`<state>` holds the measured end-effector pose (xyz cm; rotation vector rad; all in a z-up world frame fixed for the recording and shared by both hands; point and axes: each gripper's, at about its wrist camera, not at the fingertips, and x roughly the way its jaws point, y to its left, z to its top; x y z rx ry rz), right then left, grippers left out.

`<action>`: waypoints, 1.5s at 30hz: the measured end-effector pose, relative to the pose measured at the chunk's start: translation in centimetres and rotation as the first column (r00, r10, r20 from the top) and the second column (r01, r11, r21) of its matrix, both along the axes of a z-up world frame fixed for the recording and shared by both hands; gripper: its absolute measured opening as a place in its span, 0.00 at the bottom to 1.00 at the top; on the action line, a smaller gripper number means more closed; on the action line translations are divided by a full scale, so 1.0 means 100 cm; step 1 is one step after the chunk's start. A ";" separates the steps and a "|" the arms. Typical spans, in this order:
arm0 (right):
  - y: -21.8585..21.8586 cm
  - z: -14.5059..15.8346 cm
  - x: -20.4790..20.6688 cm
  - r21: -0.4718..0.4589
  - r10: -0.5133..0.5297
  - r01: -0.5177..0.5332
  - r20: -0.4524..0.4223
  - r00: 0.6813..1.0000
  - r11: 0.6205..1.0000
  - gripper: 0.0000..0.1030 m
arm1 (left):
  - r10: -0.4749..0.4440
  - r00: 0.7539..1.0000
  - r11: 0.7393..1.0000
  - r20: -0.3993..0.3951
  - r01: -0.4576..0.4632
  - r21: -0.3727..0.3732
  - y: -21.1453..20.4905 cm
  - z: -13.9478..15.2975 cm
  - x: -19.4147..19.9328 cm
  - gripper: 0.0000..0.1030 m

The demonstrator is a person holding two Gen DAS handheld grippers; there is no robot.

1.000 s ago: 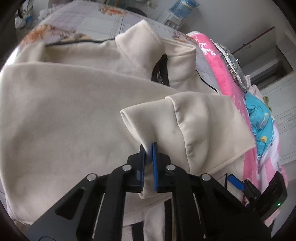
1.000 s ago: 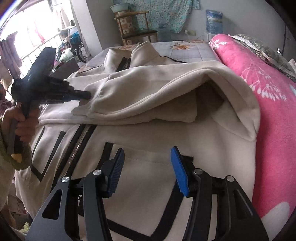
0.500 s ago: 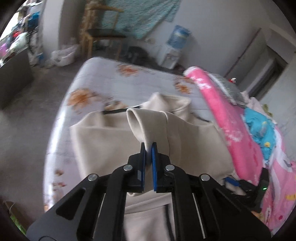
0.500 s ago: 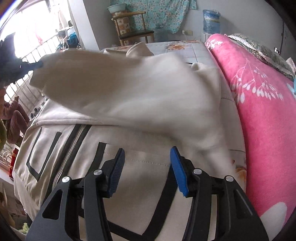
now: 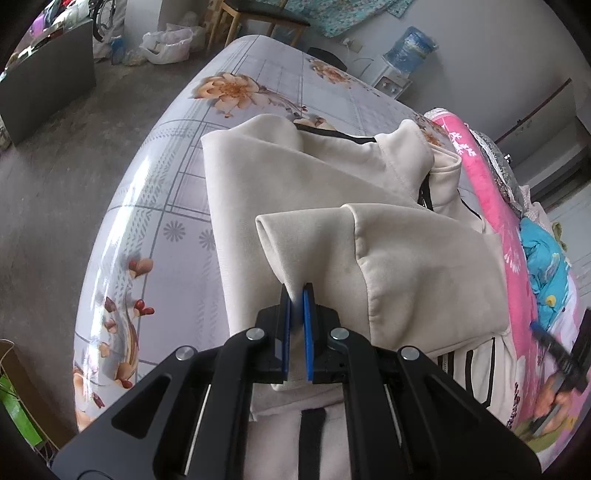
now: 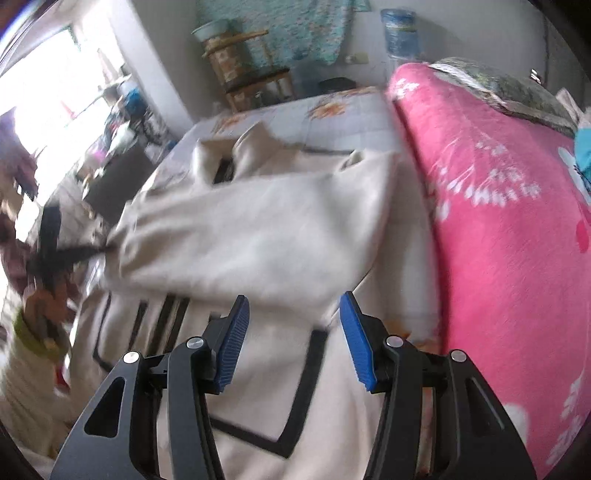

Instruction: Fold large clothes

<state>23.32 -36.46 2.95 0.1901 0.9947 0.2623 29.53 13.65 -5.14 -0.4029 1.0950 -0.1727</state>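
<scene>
Left jaws: we saw the left gripper (image 5: 296, 291) clamped tight on the cuff end of the sleeve (image 5: 388, 258), its blue pads pinching a fold of cream cloth.
Right jaws: the right gripper (image 6: 293, 332) stood parted with nothing between the pads; we saw only the jacket front below the gap.
Sleeve: from the left wrist view it ran from the pads toward 2 o'clock, lying across the body of the jacket (image 5: 258, 192).
Jacket: we found the cream jacket spread on the bed, collar (image 5: 413, 155) at 1 o'clock, black trim and zip lines toward 6 o'clock.
Bed sheet: the pale floral sheet (image 5: 155, 206) showed bare at 9 to 11 o'clock of the jacket.
Pink blanket: it (image 6: 498, 221) lay just beside the jacket's edge at 3 o'clock in the right wrist view.
Far end: we made out a water bottle (image 6: 400, 33) at 12 o'clock and a wooden chair (image 6: 255, 81) at 11 o'clock, both blurred.
</scene>
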 end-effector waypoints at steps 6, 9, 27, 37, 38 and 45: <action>-0.027 -0.029 0.082 -0.031 -0.113 0.112 -0.034 0.993 0.993 0.49 | -0.002 1.000 1.000 0.014 0.002 0.025 -0.005 -0.002 -0.001 0.06; -0.030 -0.053 0.111 -0.054 -0.136 0.132 -0.059 0.989 0.990 0.48 | 0.001 1.000 1.000 0.015 -0.001 0.006 -0.002 -0.004 0.000 0.06; -0.046 -0.068 0.109 0.046 -0.233 0.231 0.046 0.971 0.972 0.05 | 0.009 0.996 0.999 0.086 -0.013 0.042 -0.010 -0.009 0.021 0.06; -0.038 -0.029 0.087 -0.042 -0.159 0.166 0.129 0.979 0.985 0.21 | -0.029 0.974 0.985 0.224 -0.010 0.172 -0.013 0.034 -0.006 0.26; -0.022 -0.026 0.080 -0.043 -0.079 0.085 0.129 0.989 0.995 0.21 | -0.062 0.970 0.988 0.233 0.026 0.153 -0.019 0.038 -0.009 0.27; 0.045 -0.068 0.056 -0.224 0.242 -0.241 -0.023 0.970 0.944 0.21 | -0.153 0.986 0.972 0.064 0.138 0.192 -0.048 0.001 -0.003 0.27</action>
